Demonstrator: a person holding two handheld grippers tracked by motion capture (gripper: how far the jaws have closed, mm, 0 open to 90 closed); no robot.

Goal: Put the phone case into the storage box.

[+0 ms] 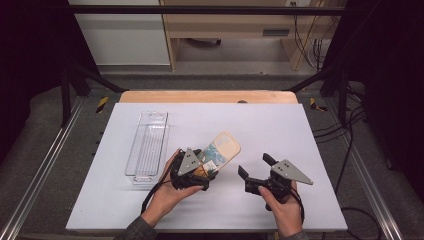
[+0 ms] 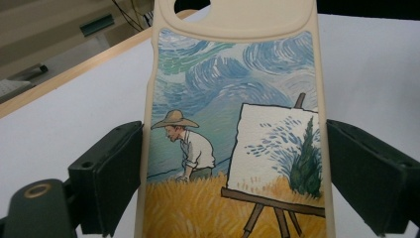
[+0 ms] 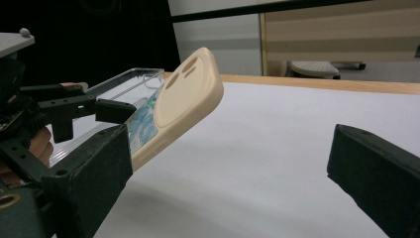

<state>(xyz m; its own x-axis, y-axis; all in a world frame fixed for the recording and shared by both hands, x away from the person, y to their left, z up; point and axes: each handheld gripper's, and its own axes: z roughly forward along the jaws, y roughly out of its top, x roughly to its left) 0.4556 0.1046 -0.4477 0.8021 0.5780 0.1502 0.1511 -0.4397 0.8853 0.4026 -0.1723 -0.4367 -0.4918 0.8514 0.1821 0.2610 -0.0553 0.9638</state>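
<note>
Phone case (image 1: pixel 221 151), one of it, sits clamped in my left gripper (image 1: pixel 196 169) near the middle of the white surface (image 1: pixel 300 130), its cream top end raised toward the far right. From the high view I count two grippers, one case and one clear plastic tray (image 1: pixel 148 145), which lies just left of my left hand. My right gripper (image 1: pixel 255 168) hovers to the right of the case, apart from it, jaws spread and holding nothing. The case's lower end is hidden under the left gripper's grey plate. Beyond the surface's wooden far edge I see a grey floor, pale cabinets and loose cables.

From the left gripper view, the phone case (image 2: pixel 233 124) stands between my two black jaws, both pressed against its long edges. Its painted back shows a man in a straw hat, an easel and wheat; the bottom is cut off.

From the right gripper view, the phone case (image 3: pixel 185 96) tilts up off the surface, the left gripper (image 3: pixel 79 114) behind it, the tray (image 3: pixel 130 78) partly hidden. My own jaws stand wide apart.
</note>
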